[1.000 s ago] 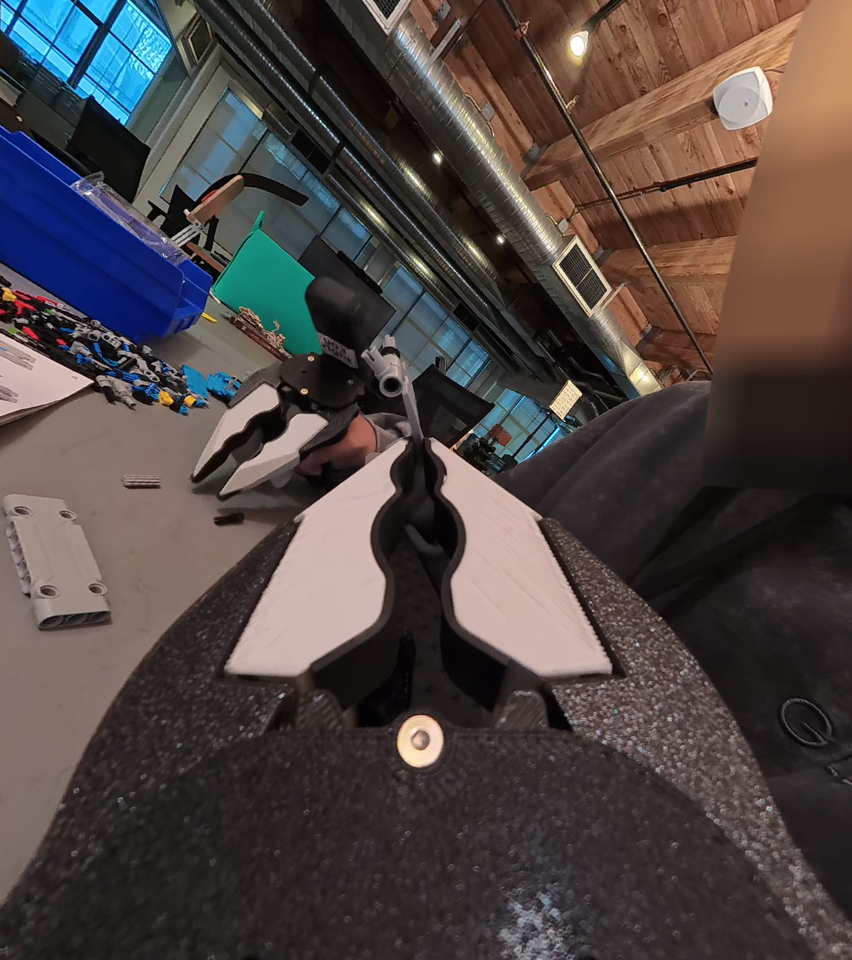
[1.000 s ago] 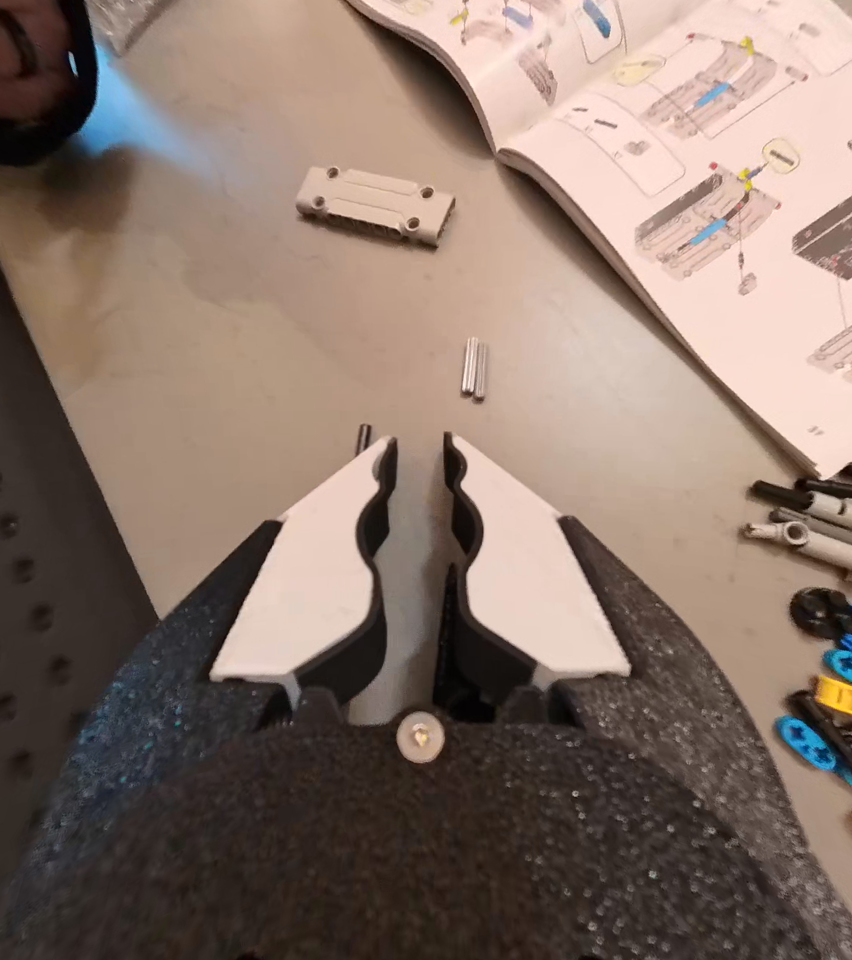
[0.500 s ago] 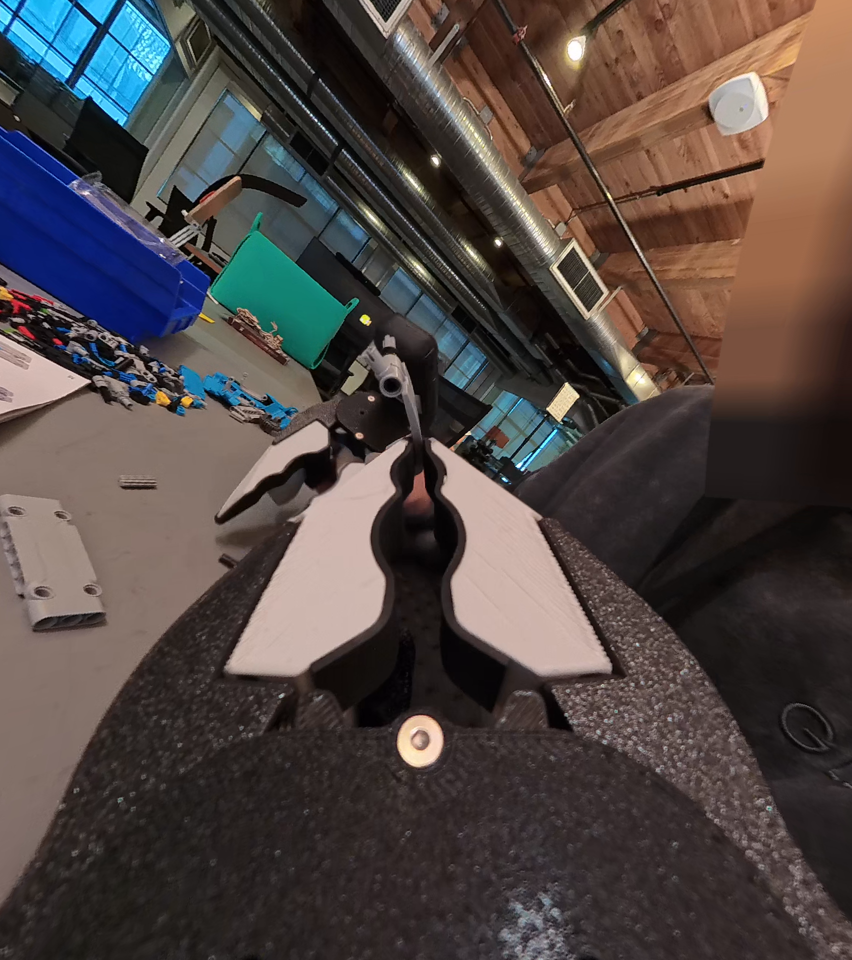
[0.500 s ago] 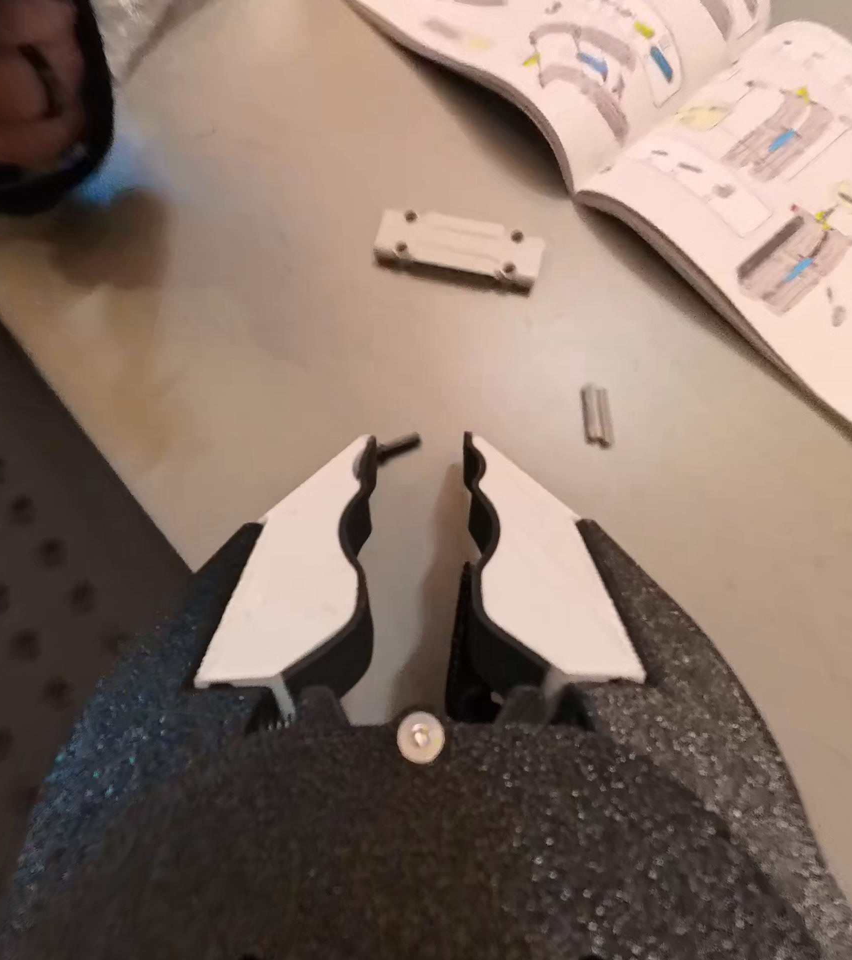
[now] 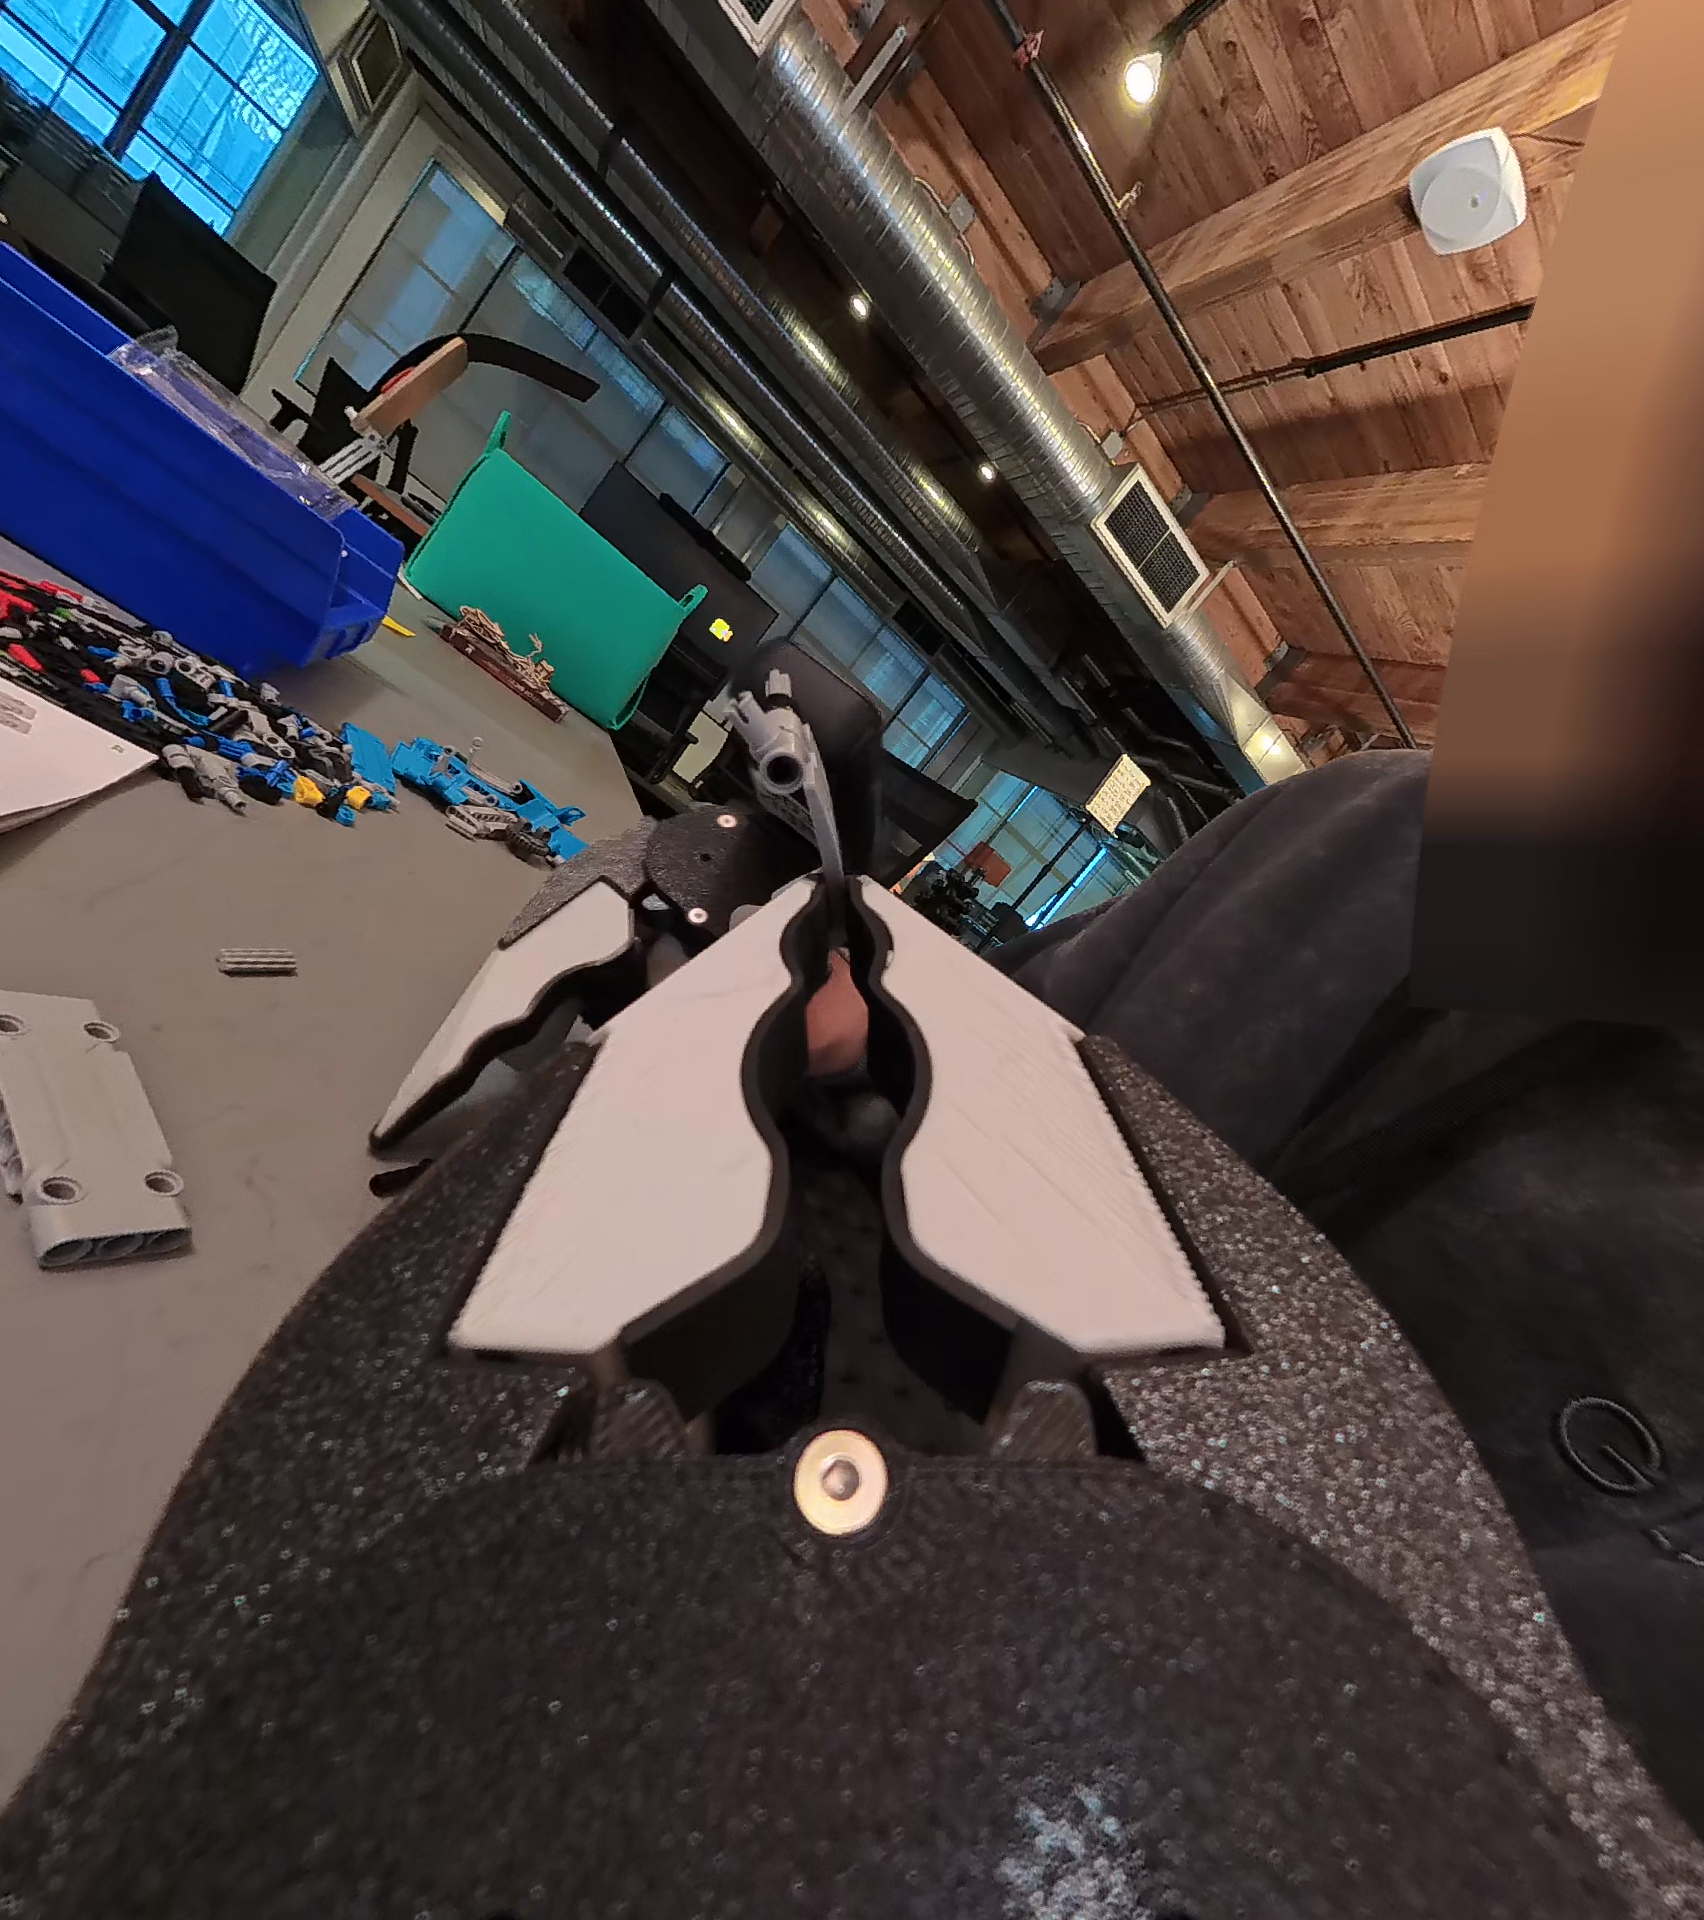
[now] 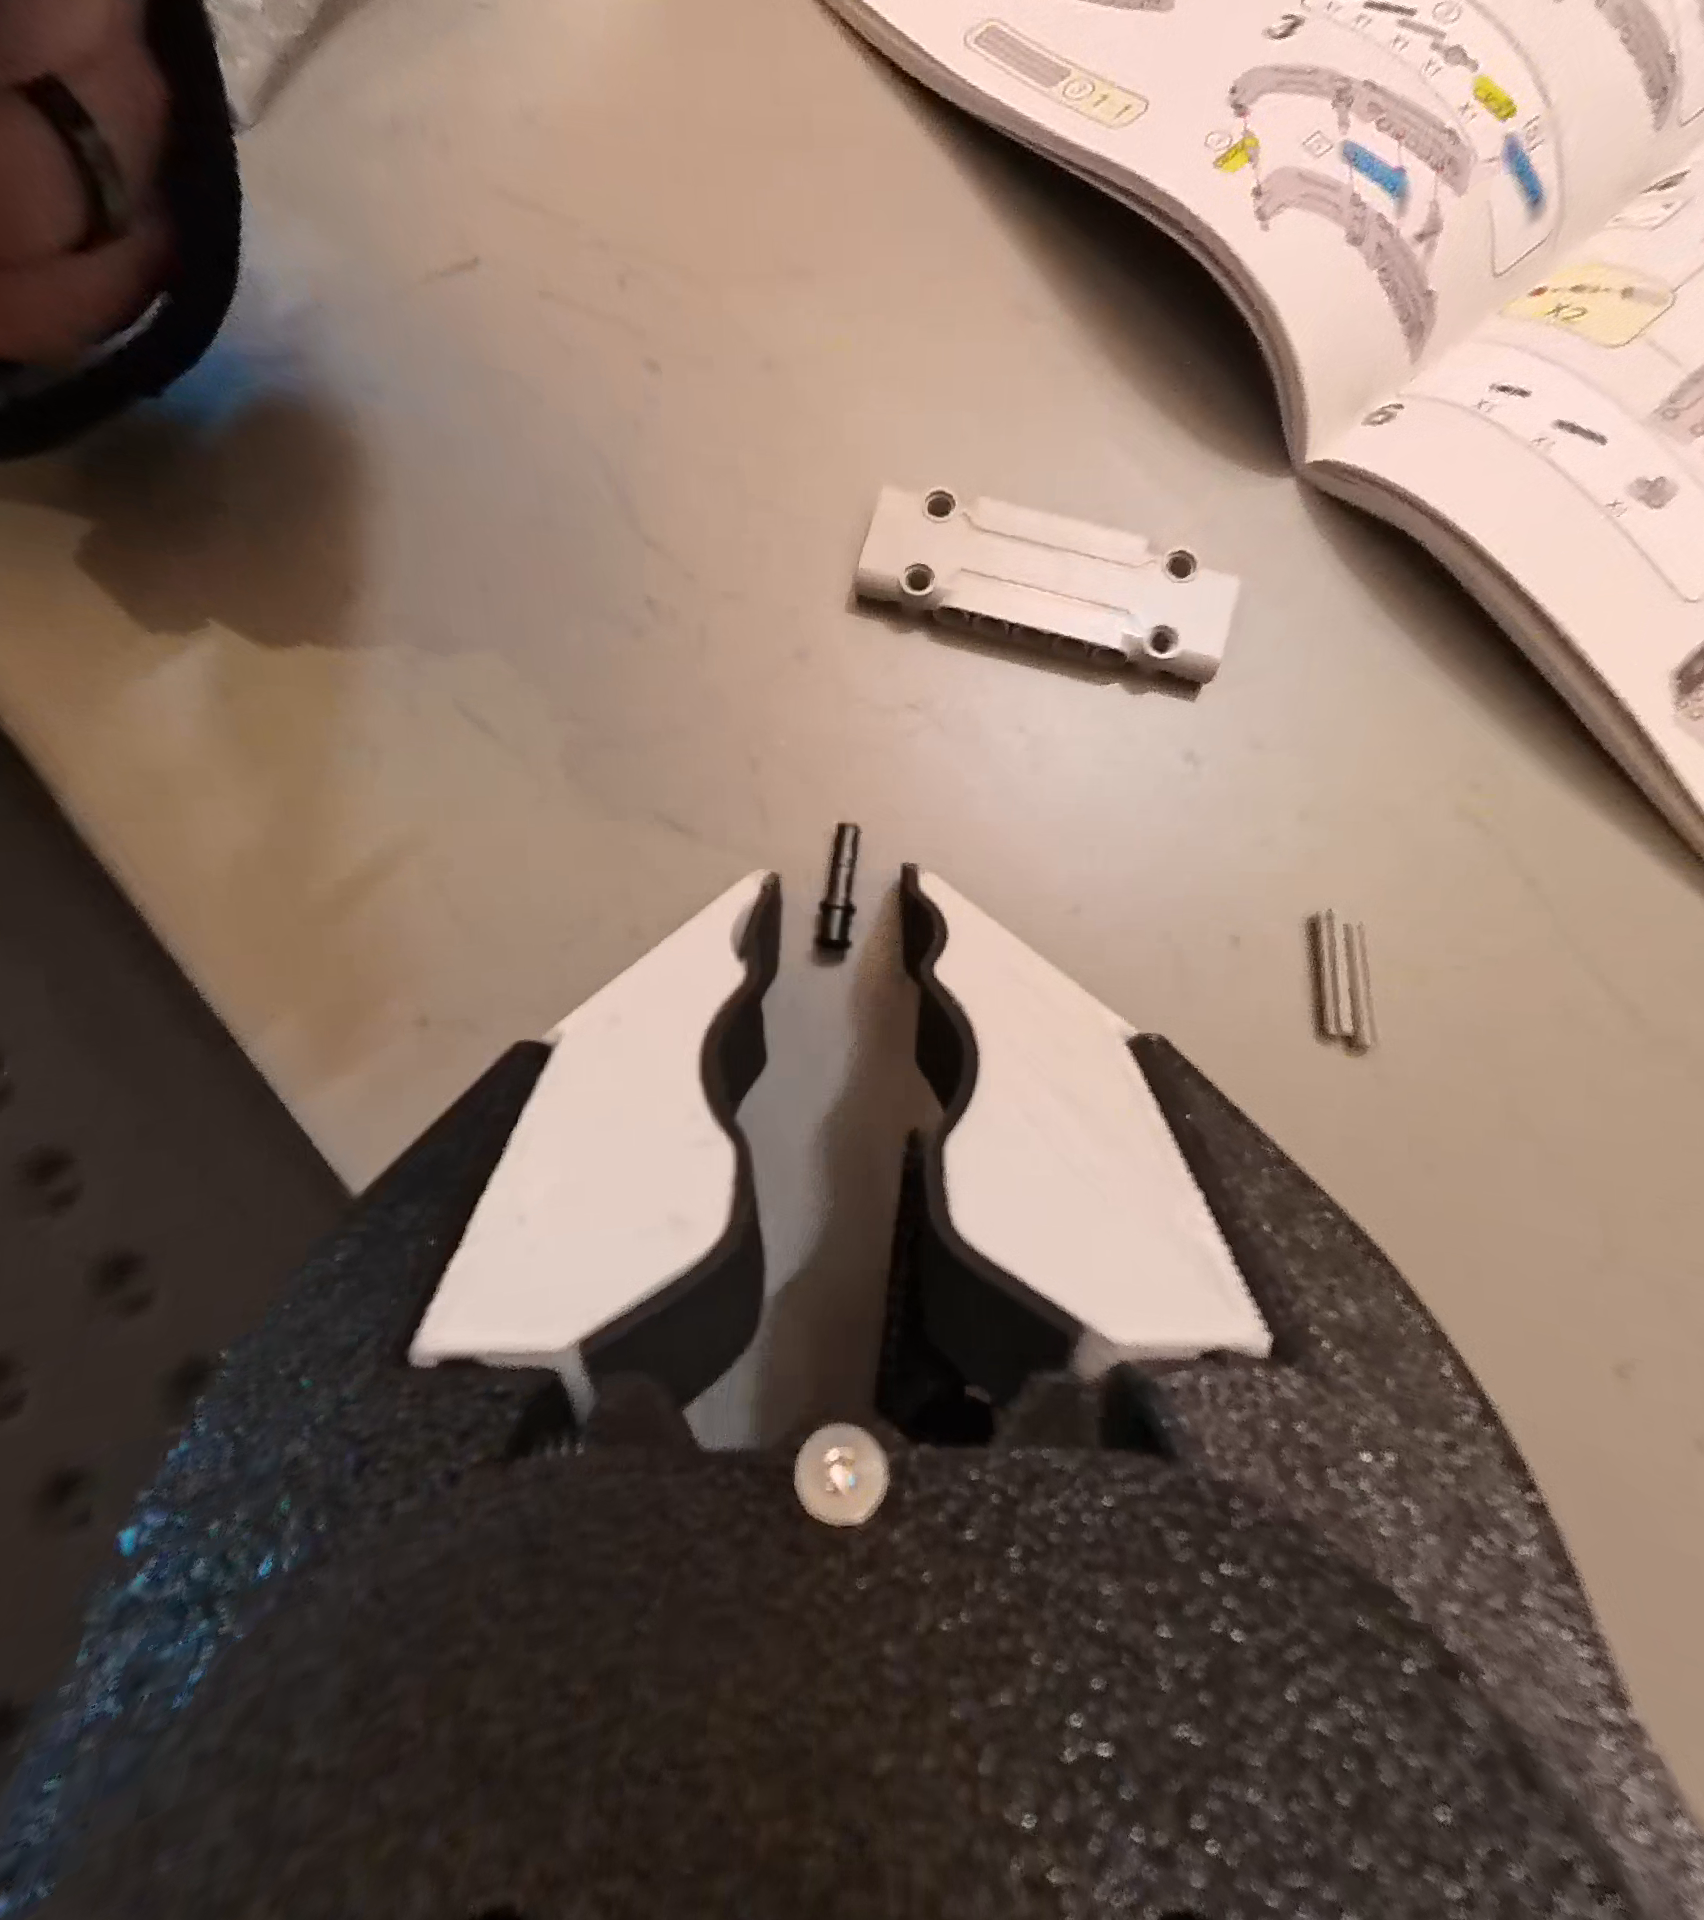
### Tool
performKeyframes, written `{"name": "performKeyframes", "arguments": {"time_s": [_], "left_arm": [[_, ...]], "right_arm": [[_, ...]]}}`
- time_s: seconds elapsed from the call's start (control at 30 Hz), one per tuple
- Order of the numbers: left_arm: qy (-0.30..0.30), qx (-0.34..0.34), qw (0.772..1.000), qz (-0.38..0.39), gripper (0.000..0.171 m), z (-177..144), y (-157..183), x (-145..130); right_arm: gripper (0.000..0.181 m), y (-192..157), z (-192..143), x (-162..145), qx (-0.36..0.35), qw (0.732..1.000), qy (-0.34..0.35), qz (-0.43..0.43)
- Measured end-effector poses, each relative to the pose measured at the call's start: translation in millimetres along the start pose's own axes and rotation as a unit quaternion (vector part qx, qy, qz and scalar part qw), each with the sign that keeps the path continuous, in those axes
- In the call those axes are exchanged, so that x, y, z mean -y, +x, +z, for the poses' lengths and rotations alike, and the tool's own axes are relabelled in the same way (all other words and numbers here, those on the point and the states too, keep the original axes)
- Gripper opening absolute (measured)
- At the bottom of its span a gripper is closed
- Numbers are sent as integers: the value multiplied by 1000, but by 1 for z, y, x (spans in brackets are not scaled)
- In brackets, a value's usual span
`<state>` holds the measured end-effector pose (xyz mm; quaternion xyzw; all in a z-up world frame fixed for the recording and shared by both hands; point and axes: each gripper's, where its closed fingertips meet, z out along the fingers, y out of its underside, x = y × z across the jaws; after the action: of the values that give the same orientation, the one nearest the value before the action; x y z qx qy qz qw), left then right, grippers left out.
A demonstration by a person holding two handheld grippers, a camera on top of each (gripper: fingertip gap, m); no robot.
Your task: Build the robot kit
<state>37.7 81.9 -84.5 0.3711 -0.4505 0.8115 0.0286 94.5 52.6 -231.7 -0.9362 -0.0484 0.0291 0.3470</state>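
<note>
Right wrist view: right gripper (image 6: 840, 896) fingers parted around black pin (image 6: 835, 886); left gripper (image 5: 835, 896) pinches grey rod (image 5: 806, 790).

Workshop hall under a timber ceiling

A wood-plank ceiling (image 5: 1295, 239) with heavy beams carries a ribbed silver duct (image 5: 931, 291), small spotlights and a white box-like fixture (image 5: 1466, 192), perhaps a speaker. Tall glazed windows (image 5: 152, 94) glow blue along the far wall. A grey tabletop (image 6: 619, 436) fills the foreground, edged by a darker perforated surface (image 6: 17, 1195).
</note>
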Motion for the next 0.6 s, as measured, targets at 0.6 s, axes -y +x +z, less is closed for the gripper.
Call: {"name": "performKeyframes", "arguments": {"time_s": [0.6], "left_arm": [[-3, 54, 998, 17, 0, -5, -17, 1]], "right_arm": [[3, -3, -1, 11, 21, 997, 40, -64]]}}
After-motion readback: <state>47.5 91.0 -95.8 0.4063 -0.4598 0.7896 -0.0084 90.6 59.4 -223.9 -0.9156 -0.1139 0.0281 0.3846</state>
